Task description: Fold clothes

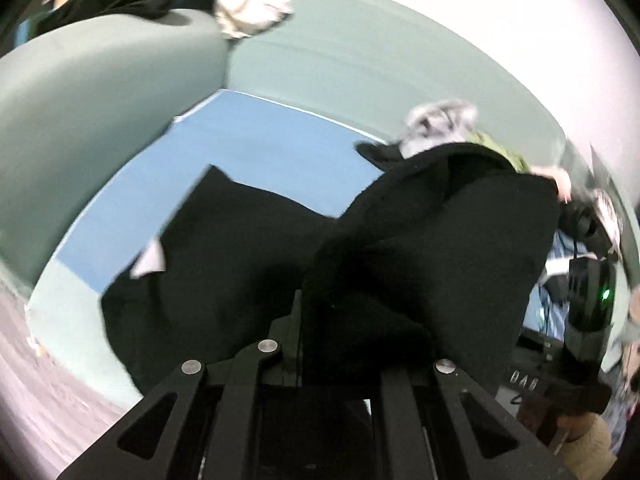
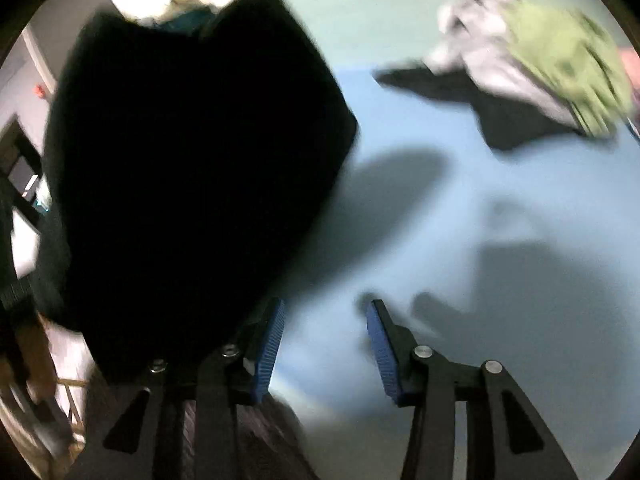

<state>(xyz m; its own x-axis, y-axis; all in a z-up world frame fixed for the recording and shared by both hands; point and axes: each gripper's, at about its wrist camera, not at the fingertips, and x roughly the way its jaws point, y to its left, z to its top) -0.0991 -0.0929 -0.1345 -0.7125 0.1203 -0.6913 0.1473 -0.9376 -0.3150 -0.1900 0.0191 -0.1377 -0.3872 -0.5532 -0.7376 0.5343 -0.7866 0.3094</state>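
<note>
Your left gripper (image 1: 298, 344) is clamped on the limp black fabric garment (image 1: 420, 248), bunched mid-frame over the blue sheet (image 1: 260, 148), likely lifted to spread; right gripper (image 2: 325, 340) gapes empty.

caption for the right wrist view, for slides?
Right gripper open and empty above the blue mat, black garment hanging at left, green and grey clothes piled beyond.

I'm over a pale green sofa (image 1: 100, 92) whose seat is covered by a blue sheet (image 1: 256, 148). Plain white wall (image 1: 460, 4) above the backrest, greyish floor (image 1: 44, 384) at lower left. Even light, soft shadows on the sheet.
</note>
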